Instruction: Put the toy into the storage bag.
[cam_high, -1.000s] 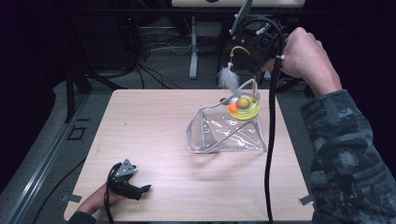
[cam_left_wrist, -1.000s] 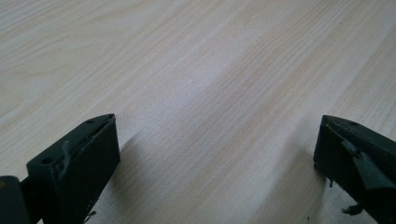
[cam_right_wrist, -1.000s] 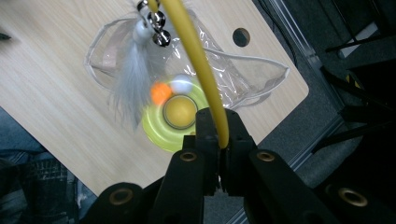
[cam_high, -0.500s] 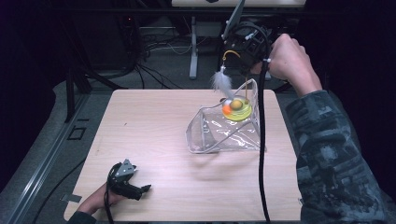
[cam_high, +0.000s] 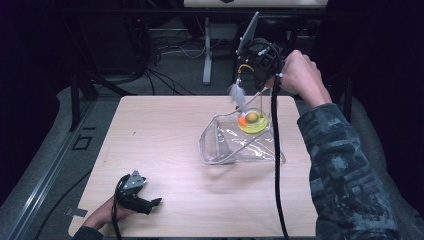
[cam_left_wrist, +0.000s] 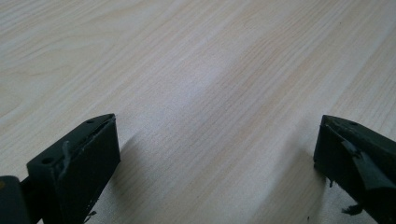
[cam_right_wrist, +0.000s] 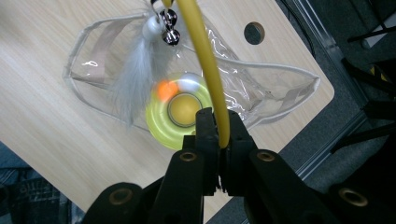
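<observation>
Right gripper (cam_high: 246, 75) sank with yellow wand (cam_right_wrist: 205, 56) over pouch (cam_high: 235, 145).

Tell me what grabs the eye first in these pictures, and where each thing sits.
The bright yellow toy, a ring-shaped base with an orange ball, glows at the open mouth of the clear plastic pouch on the table's far right part. Above it the right claw is shut on the toy's yellow wand, from which a grey feather and small bells dangle. Near the front left edge, the left claw rests open on bare wood.
</observation>
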